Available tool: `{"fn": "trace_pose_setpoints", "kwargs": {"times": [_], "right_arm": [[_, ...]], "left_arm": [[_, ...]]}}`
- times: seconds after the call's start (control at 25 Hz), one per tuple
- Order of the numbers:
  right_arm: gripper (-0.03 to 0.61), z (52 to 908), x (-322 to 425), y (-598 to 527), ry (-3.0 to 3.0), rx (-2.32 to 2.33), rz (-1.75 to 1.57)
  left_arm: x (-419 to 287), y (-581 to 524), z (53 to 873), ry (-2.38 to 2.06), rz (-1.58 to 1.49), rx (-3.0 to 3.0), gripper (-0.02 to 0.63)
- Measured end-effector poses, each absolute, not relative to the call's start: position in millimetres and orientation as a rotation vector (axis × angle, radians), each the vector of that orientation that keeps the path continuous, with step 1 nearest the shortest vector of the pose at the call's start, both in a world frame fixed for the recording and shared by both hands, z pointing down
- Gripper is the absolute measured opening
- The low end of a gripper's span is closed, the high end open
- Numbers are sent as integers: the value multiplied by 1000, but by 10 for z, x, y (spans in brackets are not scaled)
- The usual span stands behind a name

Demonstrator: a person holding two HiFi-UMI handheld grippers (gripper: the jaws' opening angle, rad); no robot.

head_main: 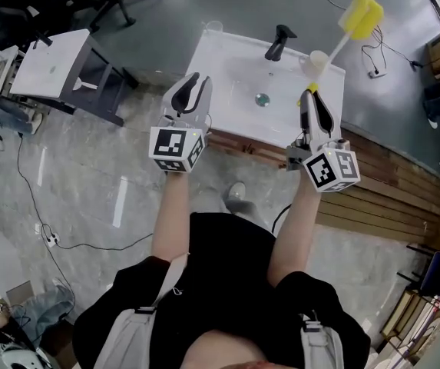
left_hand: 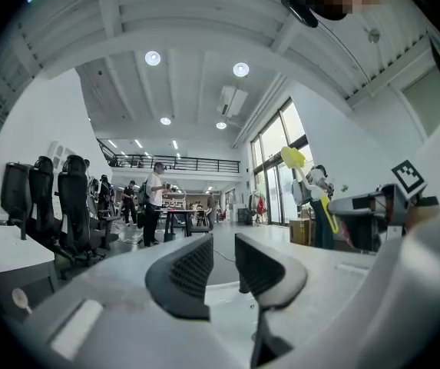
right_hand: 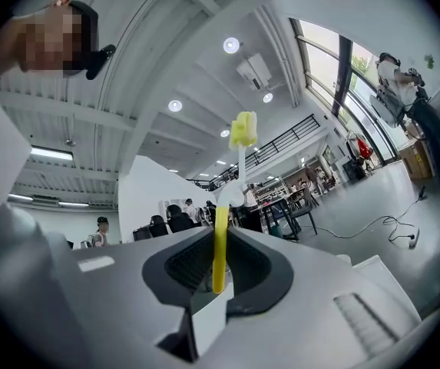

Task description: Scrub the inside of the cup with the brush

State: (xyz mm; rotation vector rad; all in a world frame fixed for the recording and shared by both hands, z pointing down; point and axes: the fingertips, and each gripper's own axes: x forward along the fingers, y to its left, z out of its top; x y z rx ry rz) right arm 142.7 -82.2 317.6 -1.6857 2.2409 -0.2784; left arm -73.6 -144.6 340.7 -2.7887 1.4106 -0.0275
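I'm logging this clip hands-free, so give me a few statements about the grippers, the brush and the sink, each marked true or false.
1. The right gripper is clamped on the brush. True.
2. The left gripper holds a cup. False: its jaws stand a little apart with nothing between them.
3. The brush head is yellow. True.
4. The brush head rests in the sink. False: it is held up in the air, and the head view shows it past the sink's far right corner.
5. The faucet is black. True.
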Motion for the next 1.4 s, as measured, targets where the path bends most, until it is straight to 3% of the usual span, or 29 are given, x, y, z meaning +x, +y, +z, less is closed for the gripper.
{"fn": "trace_pose_setpoints", "kwargs": {"times": [0.48,0.76,0.96,1.4], "right_arm": [[49,3227,1611,-992,2237,-1748,-266],[49,3415,1709,-1189,2273,-1797,-303],[49,3567,1684,-1343,2304,-1809,-353],[49,3779,1716,-1769,2345,-1831,-402]], "left_arm": [[-713,-1873,3804,1461,-96,-2821,123],[-604,-2254,4198,1480,-165,-2853,201],[-672,-2558,4511,1531,-253,-2863,295],[-549,-3185,4943,1519,-240,-2934,324]]}}
